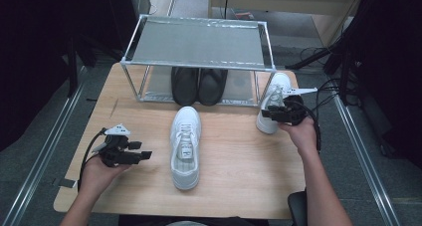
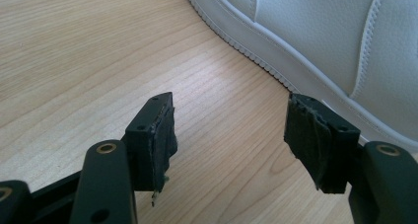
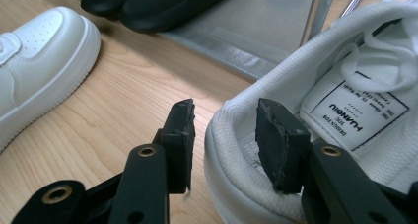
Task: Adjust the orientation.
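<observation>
Black shoes (image 1: 199, 85) are racked; the right claw (image 3: 224, 123) straddles one white sneaker's heel collar (image 3: 236, 150) without pinching it yet, while the left claw (image 2: 231, 130) waits open beside the other sneaker (image 1: 185, 146).

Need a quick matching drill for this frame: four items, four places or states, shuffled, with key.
Items
1. white leather sneaker
2. pair of black shoes
3. white sneaker with printed insole label
4. left gripper

Places or states
A. on the lower tier of the silver metal-frame rack
B. at the rack's right end, heel collar between the right gripper fingers
C. fingers open over bare wooden table, nothing between them
D. in the middle of the table, toe toward the rack

Pairs: 1-D, 2-A, 3-B, 4-C
</observation>
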`<state>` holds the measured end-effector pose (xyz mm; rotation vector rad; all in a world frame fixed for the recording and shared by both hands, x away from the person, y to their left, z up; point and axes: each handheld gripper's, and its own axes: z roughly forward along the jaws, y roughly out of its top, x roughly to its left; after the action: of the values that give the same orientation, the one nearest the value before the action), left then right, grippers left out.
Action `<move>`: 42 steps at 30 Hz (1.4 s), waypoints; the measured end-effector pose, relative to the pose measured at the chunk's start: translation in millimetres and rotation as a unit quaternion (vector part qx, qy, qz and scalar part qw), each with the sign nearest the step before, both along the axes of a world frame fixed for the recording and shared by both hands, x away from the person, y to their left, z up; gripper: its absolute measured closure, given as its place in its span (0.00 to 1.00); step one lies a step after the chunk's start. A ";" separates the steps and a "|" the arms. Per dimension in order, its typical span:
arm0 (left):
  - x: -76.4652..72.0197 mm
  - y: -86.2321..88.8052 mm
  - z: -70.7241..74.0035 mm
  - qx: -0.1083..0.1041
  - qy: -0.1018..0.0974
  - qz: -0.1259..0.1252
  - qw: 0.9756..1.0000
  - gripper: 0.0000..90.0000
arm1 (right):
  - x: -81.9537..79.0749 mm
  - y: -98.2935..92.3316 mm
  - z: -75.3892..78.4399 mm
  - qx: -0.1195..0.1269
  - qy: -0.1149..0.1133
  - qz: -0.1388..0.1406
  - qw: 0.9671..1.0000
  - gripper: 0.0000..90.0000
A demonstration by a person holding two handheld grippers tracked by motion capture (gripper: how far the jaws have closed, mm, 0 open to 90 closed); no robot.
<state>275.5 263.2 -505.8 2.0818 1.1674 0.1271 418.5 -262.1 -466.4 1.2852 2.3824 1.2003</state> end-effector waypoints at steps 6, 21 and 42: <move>0.3 -1.7 -0.3 0.001 0.001 -0.004 1.000 0.41 | 10.3 6.7 -13.4 -0.040 0.016 0.011 0.999 0.63; -0.1 -2.5 -0.1 0.001 0.003 -0.007 1.000 0.41 | 16.7 9.5 -21.4 -0.027 0.024 0.025 0.999 0.67; 2.9 -1.3 2.0 -0.001 -0.001 -0.010 1.000 0.41 | 5.5 11.6 -0.9 -0.093 -0.002 0.017 0.995 0.76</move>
<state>278.4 261.9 -503.8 2.0903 1.1452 0.1178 423.9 -250.5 -467.4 1.1857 2.4556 0.9606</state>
